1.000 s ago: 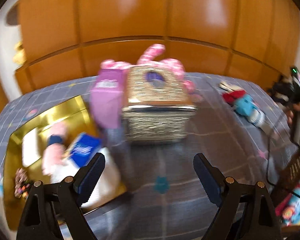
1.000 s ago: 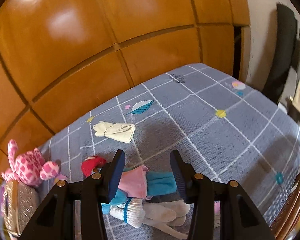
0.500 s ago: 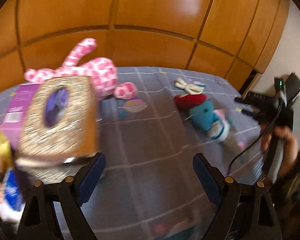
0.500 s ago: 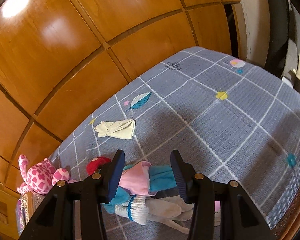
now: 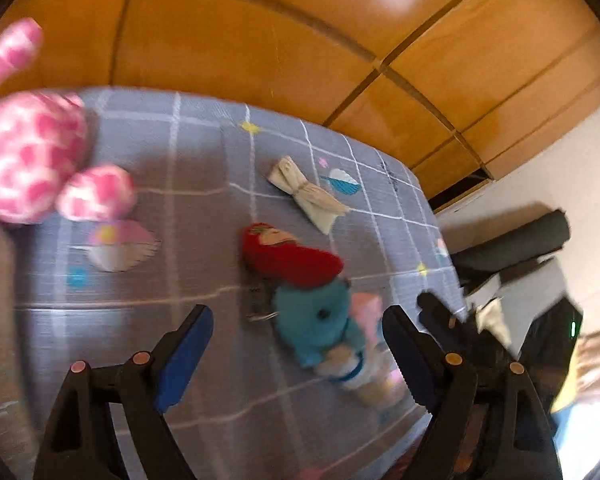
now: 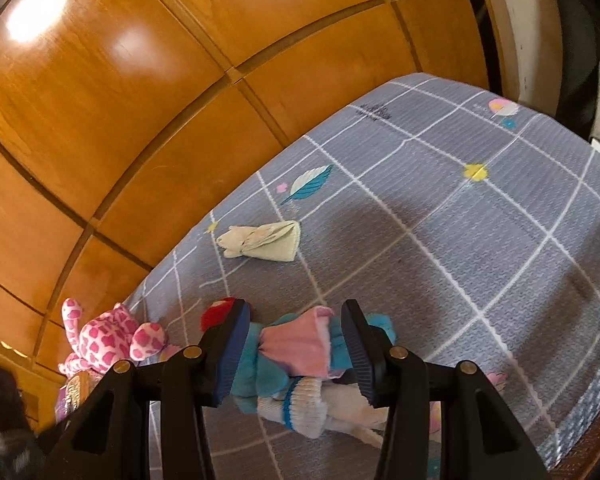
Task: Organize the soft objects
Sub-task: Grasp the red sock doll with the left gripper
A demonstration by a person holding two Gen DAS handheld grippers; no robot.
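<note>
We see both tongs spread: right gripper [image 6: 296, 348] straddling the teal doll [image 6: 300, 354] near the bedspread's [image 6: 480, 240] front edge, left gripper [image 5: 296, 360] empty (sorting evidently unfinished); cream cloth [image 6: 262, 240] and pink plush [image 6: 108, 338] lie loose.

A small dark print on the grey mat [image 6: 440, 216] is too blurred to read.

Probably a home bedroom: patterned bedspread [image 6: 440, 220] beside wooden wardrobe panels [image 6: 140, 100].
</note>
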